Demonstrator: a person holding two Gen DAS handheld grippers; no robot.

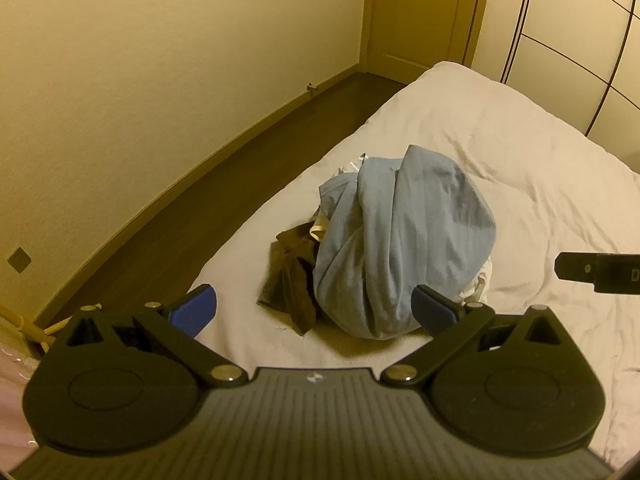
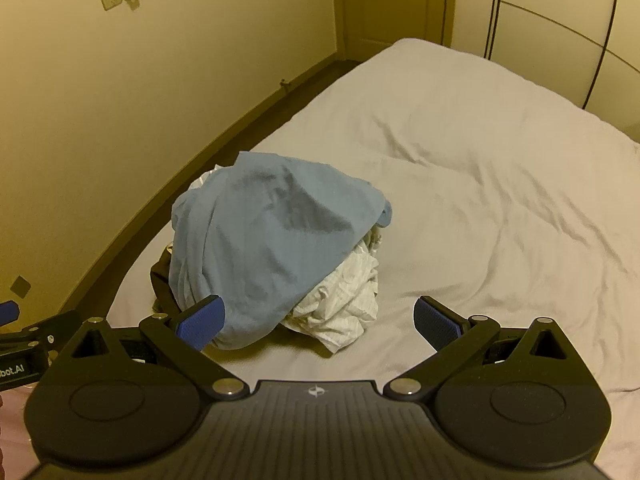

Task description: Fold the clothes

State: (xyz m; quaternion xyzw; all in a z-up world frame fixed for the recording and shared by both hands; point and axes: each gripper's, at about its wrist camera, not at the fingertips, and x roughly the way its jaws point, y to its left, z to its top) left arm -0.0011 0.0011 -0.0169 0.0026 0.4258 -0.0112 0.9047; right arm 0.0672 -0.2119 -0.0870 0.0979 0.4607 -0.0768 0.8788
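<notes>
Both hover level over the bed (image 2: 480, 160): left hand-held gripper (image 1: 314, 308) spread wide, empty, facing the blue garment (image 1: 400, 240). Right hand-held gripper (image 2: 318, 318) likewise spread, holding nothing.

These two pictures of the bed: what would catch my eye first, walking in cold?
Most likely the heap of clothes near the bed's left edge: a light blue garment draped over the top, a crumpled white one poking out beneath on the right, a dark brown piece on the left. In front, both grippers, left and right, are wide open with blue-padded fingers, holding nothing.
</notes>
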